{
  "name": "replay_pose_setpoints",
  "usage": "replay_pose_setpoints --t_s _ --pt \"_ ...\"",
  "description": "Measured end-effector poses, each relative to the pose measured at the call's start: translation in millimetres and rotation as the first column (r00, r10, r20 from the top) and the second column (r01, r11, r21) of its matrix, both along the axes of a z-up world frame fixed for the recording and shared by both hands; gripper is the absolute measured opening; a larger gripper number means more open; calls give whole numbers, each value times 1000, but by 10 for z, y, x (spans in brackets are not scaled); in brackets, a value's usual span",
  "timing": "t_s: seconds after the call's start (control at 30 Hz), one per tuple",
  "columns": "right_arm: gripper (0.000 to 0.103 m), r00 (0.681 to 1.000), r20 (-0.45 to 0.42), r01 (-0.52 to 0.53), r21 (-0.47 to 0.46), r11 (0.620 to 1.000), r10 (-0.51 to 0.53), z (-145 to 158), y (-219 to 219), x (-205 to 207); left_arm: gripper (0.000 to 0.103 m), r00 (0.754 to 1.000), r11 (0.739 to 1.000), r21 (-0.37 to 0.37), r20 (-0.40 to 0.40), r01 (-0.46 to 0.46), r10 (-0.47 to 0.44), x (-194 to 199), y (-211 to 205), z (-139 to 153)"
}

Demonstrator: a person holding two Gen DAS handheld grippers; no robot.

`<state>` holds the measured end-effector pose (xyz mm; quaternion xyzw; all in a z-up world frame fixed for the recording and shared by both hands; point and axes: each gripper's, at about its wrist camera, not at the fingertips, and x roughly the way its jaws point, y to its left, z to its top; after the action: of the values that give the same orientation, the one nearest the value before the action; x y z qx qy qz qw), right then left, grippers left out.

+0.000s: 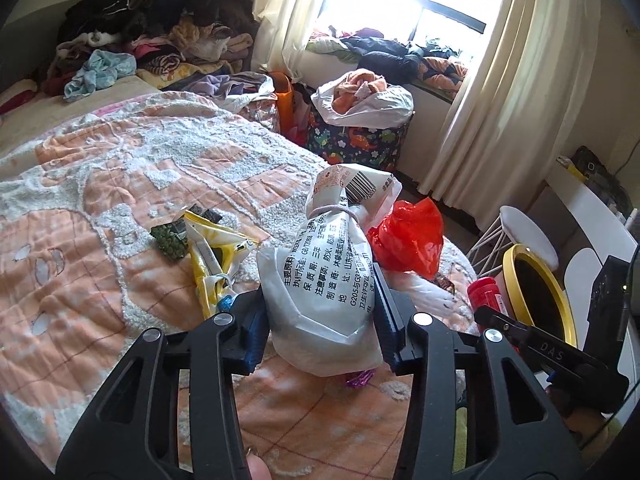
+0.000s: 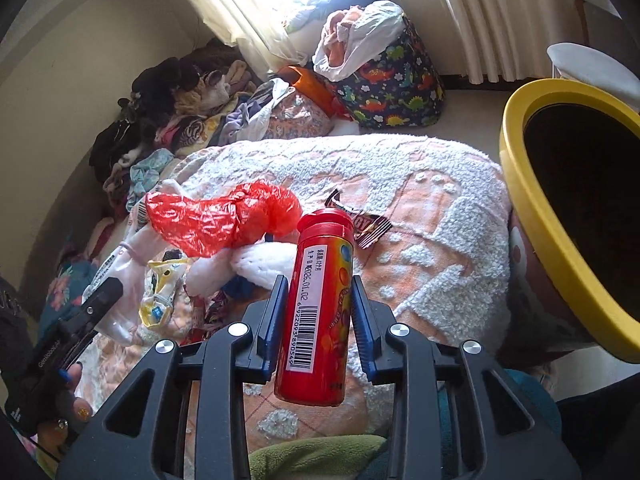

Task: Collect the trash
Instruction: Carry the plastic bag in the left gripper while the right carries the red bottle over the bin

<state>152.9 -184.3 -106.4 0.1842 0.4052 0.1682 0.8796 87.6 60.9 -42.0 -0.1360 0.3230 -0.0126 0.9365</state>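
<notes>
My left gripper (image 1: 322, 320) is shut on a white tied plastic packet with black print (image 1: 328, 272) and holds it above the bed. My right gripper (image 2: 320, 316) is shut on a red candy tube with a barcode label (image 2: 318, 304), held upright over the bed's edge. The tube also shows in the left wrist view (image 1: 486, 294). A yellow-rimmed black bin (image 2: 560, 216) stands to the right of the bed; it also shows in the left wrist view (image 1: 536, 292). On the bed lie a red plastic bag (image 2: 224, 218), a yellow wrapper (image 1: 216, 252), a green wrapper (image 1: 170, 238) and a dark snack wrapper (image 2: 368, 222).
The bed has an orange and white blanket (image 1: 100, 200). Clothes are piled at its far end (image 1: 152, 28). A dinosaur-print basket with a white bag (image 1: 360, 128) stands by the curtained window. A white stool (image 1: 528, 236) stands behind the bin.
</notes>
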Motion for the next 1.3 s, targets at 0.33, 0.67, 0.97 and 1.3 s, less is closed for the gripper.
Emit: replay_pose_setpoints --t_s 0.33,0.67,0.97,1.3 --pt "30 998 55 38 23 999 -39 197 -290 -47 37 998 998 5 41 55 -55 -37 -228 188" --pt "30 993 97 67 28 997 -70 340 -493 -70 37 992 994 19 62 105 -106 -65 -474 273" --pt "29 987 131 93 32 995 -96 446 -655 -92 37 986 988 24 72 150 -152 -56 -687 329" --pt "29 980 145 132 45 990 -137 501 -836 -68 37 976 978 35 65 205 -207 -43 -934 318"
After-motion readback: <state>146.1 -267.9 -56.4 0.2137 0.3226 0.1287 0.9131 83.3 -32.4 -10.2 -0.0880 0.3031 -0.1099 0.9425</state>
